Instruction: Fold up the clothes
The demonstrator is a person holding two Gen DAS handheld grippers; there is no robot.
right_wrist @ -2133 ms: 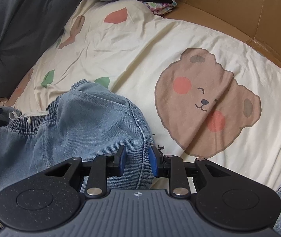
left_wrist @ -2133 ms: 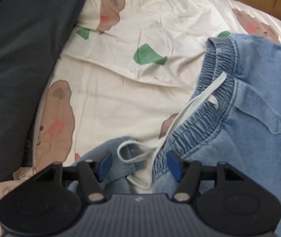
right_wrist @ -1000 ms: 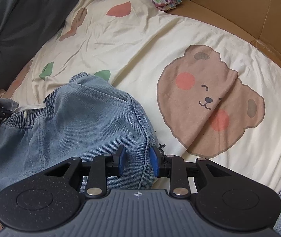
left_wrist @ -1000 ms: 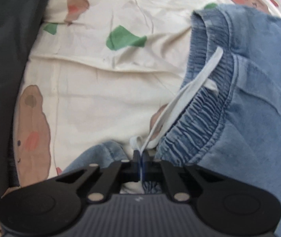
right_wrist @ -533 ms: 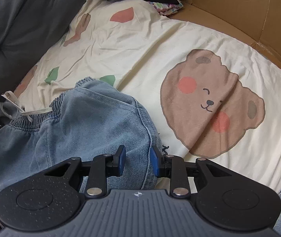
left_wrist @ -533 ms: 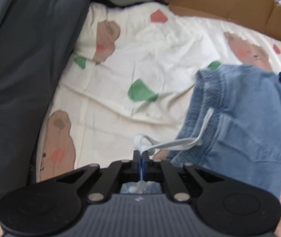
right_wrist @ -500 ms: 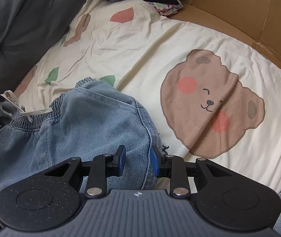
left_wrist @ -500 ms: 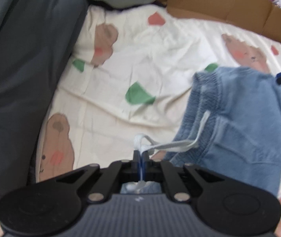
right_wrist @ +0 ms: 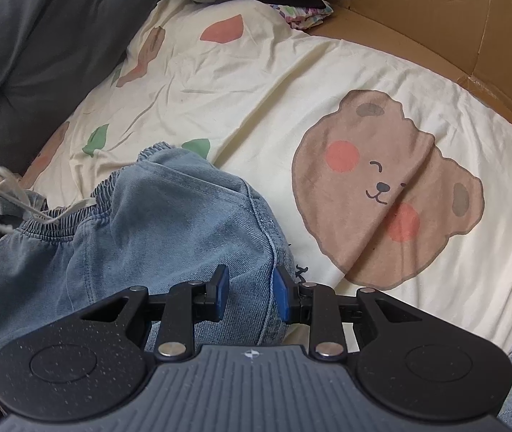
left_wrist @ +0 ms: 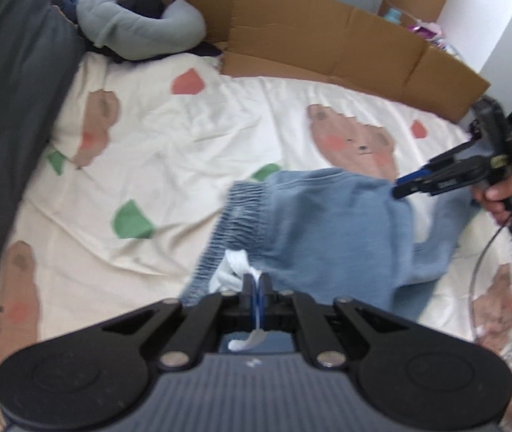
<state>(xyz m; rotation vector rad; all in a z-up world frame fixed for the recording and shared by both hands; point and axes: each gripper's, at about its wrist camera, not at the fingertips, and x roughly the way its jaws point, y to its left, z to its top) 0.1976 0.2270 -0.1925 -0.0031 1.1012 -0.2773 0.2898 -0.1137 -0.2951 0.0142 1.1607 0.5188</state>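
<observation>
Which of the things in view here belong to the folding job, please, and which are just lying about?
In the job:
- jeans
- drawstring, pinched by the left gripper
- right gripper, shut on the jeans
- bedsheet, the work surface

Lying about:
- grey pillow
- cardboard
- dark blanket

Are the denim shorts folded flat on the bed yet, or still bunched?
Still bunched. The denim shorts sit humped on the bear-print sheet, waistband gathered, with the white drawstring pinched in the left gripper.
</observation>
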